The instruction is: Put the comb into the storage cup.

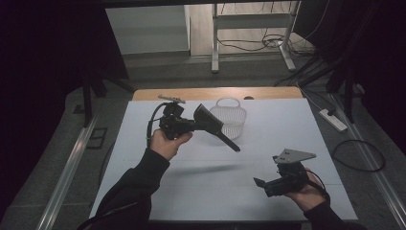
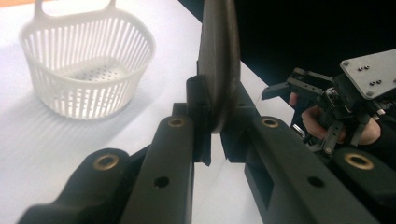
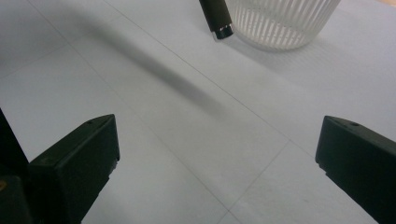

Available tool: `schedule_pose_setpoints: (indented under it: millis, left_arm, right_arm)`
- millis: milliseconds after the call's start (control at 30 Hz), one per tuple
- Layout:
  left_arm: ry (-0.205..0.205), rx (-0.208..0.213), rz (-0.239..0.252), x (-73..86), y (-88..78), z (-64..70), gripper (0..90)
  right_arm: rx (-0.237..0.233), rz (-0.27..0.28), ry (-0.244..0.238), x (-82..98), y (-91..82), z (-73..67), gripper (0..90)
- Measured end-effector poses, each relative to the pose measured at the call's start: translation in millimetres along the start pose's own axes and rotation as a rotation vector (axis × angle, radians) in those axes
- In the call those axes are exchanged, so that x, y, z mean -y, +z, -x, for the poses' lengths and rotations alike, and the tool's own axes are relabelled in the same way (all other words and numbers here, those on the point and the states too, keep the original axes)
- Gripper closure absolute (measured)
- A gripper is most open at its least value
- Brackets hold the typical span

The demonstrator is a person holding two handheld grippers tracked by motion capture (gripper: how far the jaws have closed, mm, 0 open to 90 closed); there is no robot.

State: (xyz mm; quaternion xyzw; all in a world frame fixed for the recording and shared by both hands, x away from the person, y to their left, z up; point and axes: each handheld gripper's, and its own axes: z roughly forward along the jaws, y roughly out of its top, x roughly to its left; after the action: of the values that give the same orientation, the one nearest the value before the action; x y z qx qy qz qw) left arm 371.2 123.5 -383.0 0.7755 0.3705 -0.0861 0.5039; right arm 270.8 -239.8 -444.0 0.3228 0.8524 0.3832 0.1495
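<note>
Above the white table (image 1: 287, 124), the left gripper (image 1: 194, 125) clamps a black spatula (image 1: 210, 122) beside the basket (image 1: 230, 117); the right gripper (image 1: 262, 184) gapes empty; no readable writing.

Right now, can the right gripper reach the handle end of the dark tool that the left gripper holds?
Probably yes. The right gripper is open with nothing between its jaws, and only bare table lies between it and the tool's handle end. The left gripper holds the tool above the table, beside the white basket.
</note>
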Motion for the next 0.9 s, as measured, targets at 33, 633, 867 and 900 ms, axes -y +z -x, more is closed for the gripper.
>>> schedule_pose_setpoints:
  millis: [33, 633, 867, 900]
  left_arm:
    - [0.000, -0.003, 0.000, -0.8, -0.7, -0.5, 83.1]
    - [-0.005, -0.041, 0.029, -16.3, -14.5, -7.4, 83.1]
    - [-0.002, -0.050, 0.037, -24.7, -17.5, -7.8, 83.2]
    - [0.000, -0.052, 0.038, -25.9, -18.0, -8.1, 83.1]
  right_arm:
    - [0.002, -0.002, 0.004, 1.3, -1.6, 0.4, 0.1]
    - [-0.011, -0.024, 0.040, 16.1, -13.8, 6.0, 0.2]
    - [0.004, -0.029, 0.063, 22.3, -19.9, 9.3, 0.0]
    - [0.010, -0.030, 0.070, 24.0, -21.7, 10.2, 0.0]
